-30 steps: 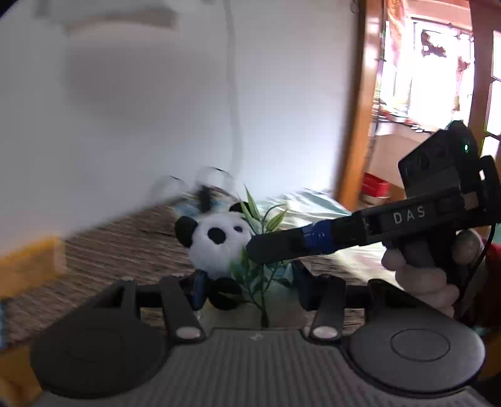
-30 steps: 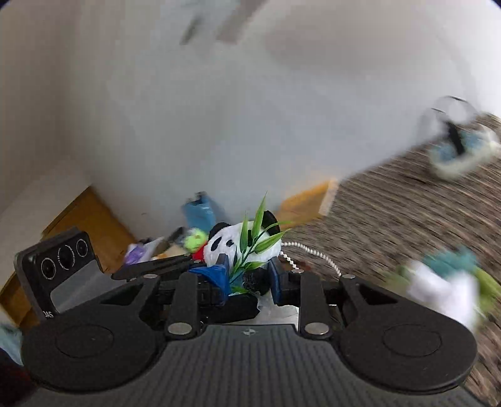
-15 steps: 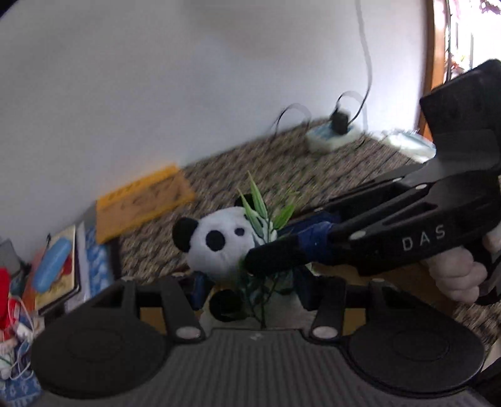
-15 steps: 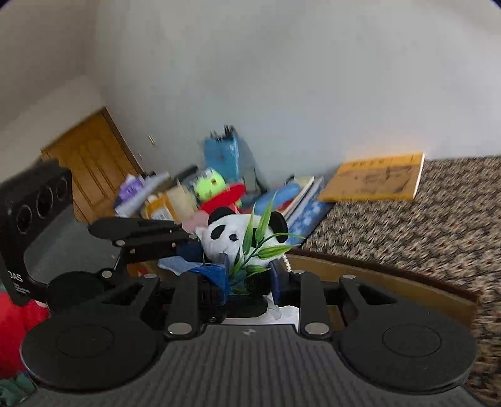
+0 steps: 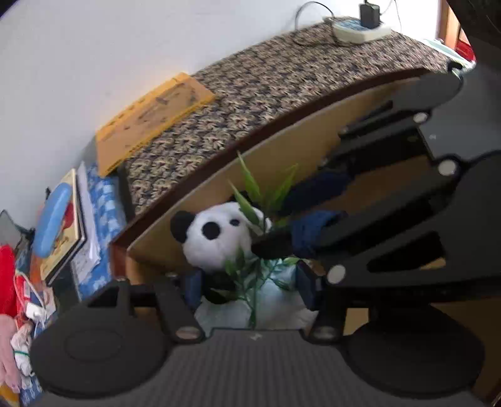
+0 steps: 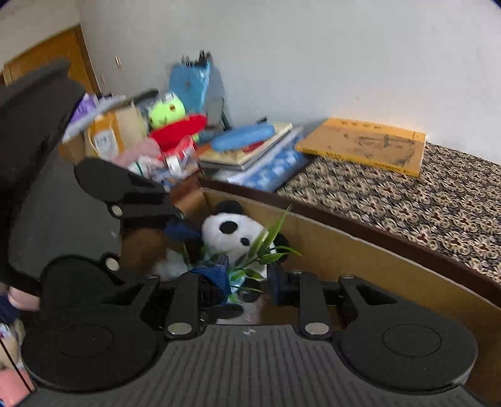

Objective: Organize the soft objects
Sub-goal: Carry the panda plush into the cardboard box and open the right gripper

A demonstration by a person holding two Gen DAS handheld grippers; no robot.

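Note:
A black-and-white panda plush [image 5: 216, 241] with green bamboo leaves [image 5: 250, 194] is held between both grippers over the open cardboard box [image 5: 281, 147]. My left gripper [image 5: 249, 285] is shut on the panda's lower body. My right gripper [image 6: 247, 281] is shut on it from the other side; the panda [image 6: 231, 231] and its leaves [image 6: 266, 241] show just past its fingers. The right gripper's blue-taped fingers [image 5: 310, 231] cross in front of the panda in the left wrist view. The box wall [image 6: 360, 250] stands right behind the toy.
A patterned cloth surface [image 5: 281, 81] carries an orange book [image 5: 150, 115] and a power strip [image 5: 360, 28]. Stacked books [image 6: 250, 150], a blue case [image 6: 241, 137], a red plush [image 6: 178, 128] and a green toy [image 6: 166, 109] are piled at the left by the wall.
Both grippers have swung left and down with the panda. The view went from the wall and doorway to the box beside the patterned surface. The grip has not changed.

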